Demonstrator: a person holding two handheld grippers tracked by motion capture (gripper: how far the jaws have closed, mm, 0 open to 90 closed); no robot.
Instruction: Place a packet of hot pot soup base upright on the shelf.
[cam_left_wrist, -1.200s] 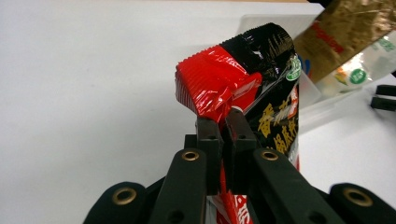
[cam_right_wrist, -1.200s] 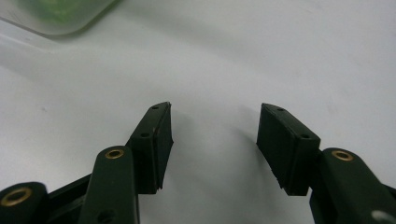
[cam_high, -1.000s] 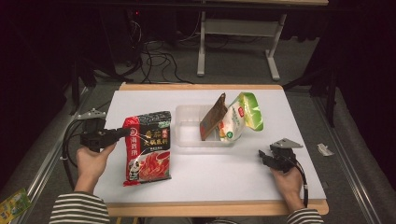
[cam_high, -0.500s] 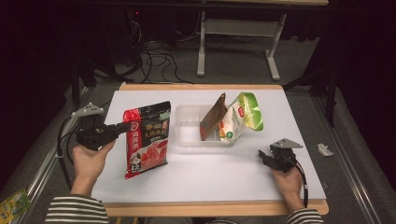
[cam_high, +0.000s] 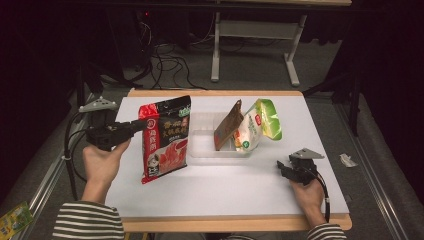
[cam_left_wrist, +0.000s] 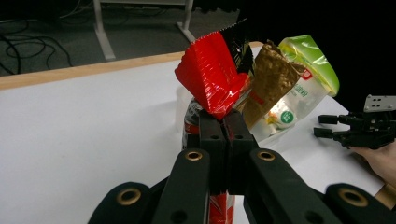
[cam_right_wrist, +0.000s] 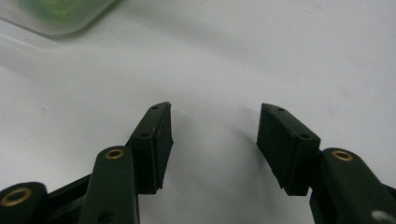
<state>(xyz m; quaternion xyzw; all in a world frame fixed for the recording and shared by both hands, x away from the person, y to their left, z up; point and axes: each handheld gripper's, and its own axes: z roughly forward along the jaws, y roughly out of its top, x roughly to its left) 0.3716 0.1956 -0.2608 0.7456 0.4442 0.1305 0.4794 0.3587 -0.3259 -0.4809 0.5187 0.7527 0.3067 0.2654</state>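
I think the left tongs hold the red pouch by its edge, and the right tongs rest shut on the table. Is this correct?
Not quite. The right tongs are open, with nothing between their jaws, as the right gripper view shows. The rest holds: the left tongs grip the red pouch by its edge.

Print on red pouch (cam_high: 165, 140) and green bag (cam_high: 260, 125): illegible.

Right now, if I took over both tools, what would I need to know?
Left tool: shut on the red pouch's edge, pouch lifted and hanging over the table.
Right tool: open, empty, resting on the table.
Clear tray: holds a brown pouch and a green bag, both leaning.
Done: red pouch picked up.
Left, probably: put it in the tray.
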